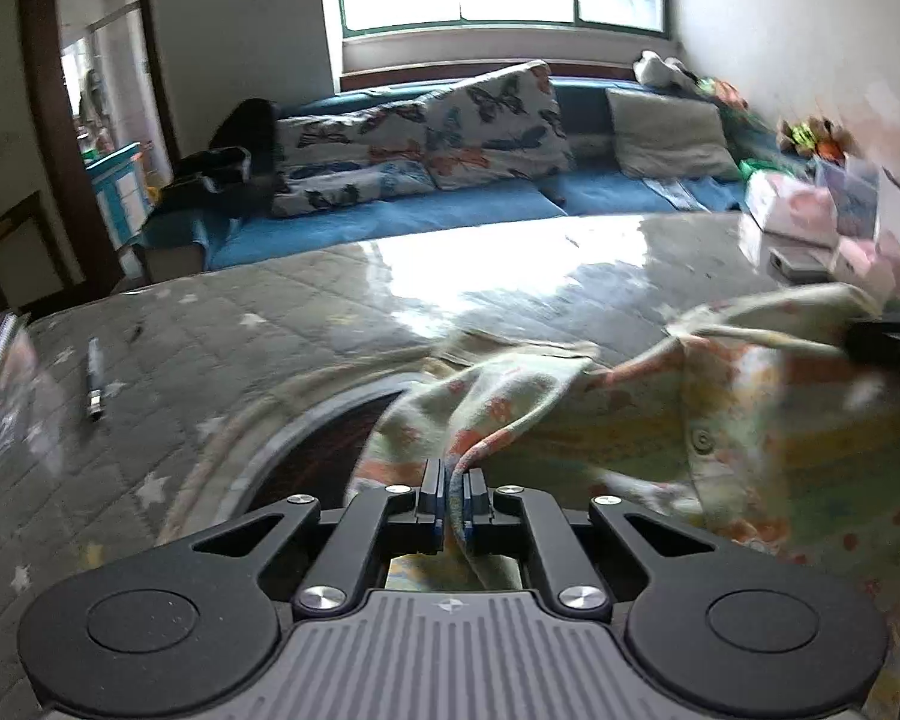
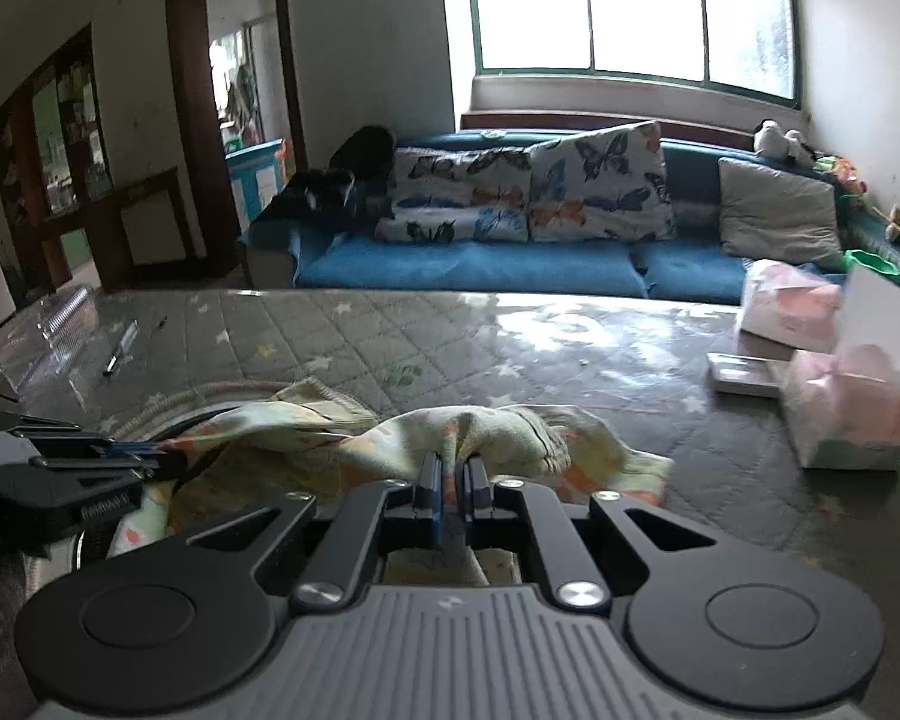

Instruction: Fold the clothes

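Item: one small garment [image 1: 660, 420], pale with orange and yellow print, a button on its front, lifted partly off the quilted table [image 1: 240, 348] and strung between two grippers; its lower folds rest on the table top just in front of the right gripper. Left gripper [image 1: 453, 495]: fingers pressed together on a bunched hem of the garment, cloth passing down between the pads. Right gripper [image 2: 450, 498]: likewise clamped on a gathered ridge of the same garment. In the right wrist view the left gripper shows at the left edge, near the garment's far end, above a round dark opening ringed by a woven rim [image 2: 222, 390] set in the table. Other contents, placed from the garment: a pen [image 1: 94, 387] and a spiral notebook [image 1: 0, 342] well apart to the left; pink and white boxes [image 2: 846, 408] and a flat white device [image 2: 744, 375] well apart to the right; a blue sofa [image 2: 510, 270] with butterfly pillows [image 2: 600, 186] beyond the table. Handling, as judged: light, soft, limp knit that sags and bunches, not slippery, not fragile; best taken at seams, hem corners or shoulders, pinching one layer, then pulled taut between both grips before laying flat; the table opening could snag trailing cloth
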`<action>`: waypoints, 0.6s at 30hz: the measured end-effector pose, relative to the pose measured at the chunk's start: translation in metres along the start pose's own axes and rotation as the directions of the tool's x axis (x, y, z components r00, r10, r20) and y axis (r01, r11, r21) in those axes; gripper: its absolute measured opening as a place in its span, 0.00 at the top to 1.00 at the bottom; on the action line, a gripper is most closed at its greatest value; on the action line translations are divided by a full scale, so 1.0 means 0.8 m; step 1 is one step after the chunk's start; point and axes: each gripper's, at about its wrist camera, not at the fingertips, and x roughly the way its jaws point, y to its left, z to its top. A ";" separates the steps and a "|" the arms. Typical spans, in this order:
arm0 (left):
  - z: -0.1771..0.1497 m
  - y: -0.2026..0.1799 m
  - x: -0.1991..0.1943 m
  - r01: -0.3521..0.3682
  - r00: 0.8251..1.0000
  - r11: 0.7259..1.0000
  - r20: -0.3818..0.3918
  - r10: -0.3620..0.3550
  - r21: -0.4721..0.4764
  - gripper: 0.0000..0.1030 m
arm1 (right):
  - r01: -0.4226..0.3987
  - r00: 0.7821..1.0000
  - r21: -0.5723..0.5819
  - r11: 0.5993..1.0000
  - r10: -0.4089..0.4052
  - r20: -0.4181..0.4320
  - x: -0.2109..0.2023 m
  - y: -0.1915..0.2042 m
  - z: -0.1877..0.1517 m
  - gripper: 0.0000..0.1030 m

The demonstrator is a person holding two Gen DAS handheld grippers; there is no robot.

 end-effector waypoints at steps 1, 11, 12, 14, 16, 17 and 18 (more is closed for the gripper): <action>-0.001 0.006 -0.006 -0.007 1.000 1.000 0.009 0.007 -0.012 0.94 | 0.005 1.000 0.007 1.000 -0.005 0.009 -0.009 -0.003 -0.001 0.94; -0.038 0.072 -0.074 -0.073 0.996 0.989 0.049 0.080 -0.130 0.95 | 0.078 0.994 0.118 0.990 -0.087 0.072 -0.092 -0.043 -0.040 0.94; -0.045 0.078 -0.080 -0.083 0.995 0.987 0.045 0.090 -0.138 0.95 | 0.088 0.993 0.129 0.988 -0.097 0.071 -0.099 -0.047 -0.046 0.94; -0.058 0.090 -0.089 -0.093 0.994 0.983 0.037 0.100 -0.158 0.95 | 0.108 0.991 0.152 0.982 -0.119 0.067 -0.111 -0.055 -0.060 0.94; -0.071 0.099 -0.099 -0.102 0.994 0.978 0.024 0.108 -0.182 0.95 | 0.126 0.989 0.179 0.976 -0.139 0.059 -0.119 -0.063 -0.074 0.94; -0.079 0.104 -0.104 -0.106 0.994 0.975 0.018 0.111 -0.196 0.95 | 0.135 0.987 0.193 0.972 -0.148 0.055 -0.123 -0.067 -0.081 0.94; -0.086 0.108 -0.111 -0.107 0.994 0.972 0.014 0.113 -0.211 0.95 | 0.146 0.986 0.210 0.967 -0.160 0.050 -0.126 -0.072 -0.087 0.94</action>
